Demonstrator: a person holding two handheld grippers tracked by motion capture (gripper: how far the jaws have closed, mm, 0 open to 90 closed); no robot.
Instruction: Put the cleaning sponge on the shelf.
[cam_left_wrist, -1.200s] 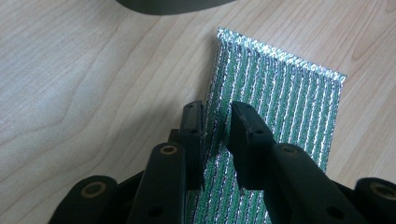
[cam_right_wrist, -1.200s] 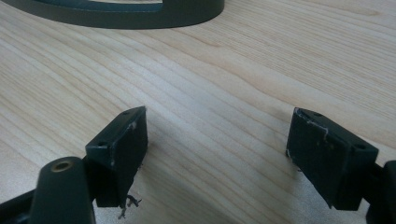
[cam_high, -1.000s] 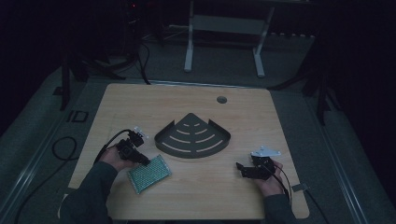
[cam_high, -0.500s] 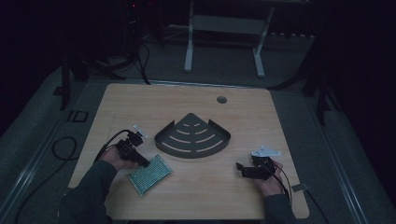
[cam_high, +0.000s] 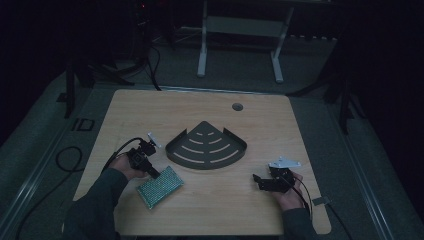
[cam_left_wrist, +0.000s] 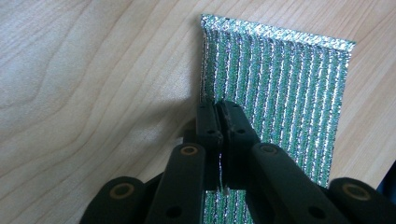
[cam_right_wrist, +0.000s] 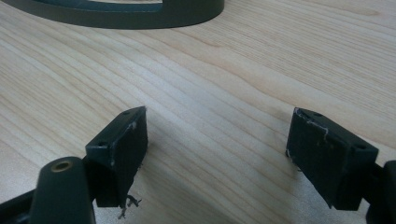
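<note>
our left gripper (cam_left_wrist: 219, 116) pinches the green pouch (cam_high: 160, 186) edge; it may slip. right gripper (cam_right_wrist: 217, 154) jaws released.

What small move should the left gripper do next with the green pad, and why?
Probably lift it a little and carry it toward the dark corner tray. The left gripper is shut on the green pad at its edge, the pad lies on the table, and the right gripper is open, holding nothing.
</note>
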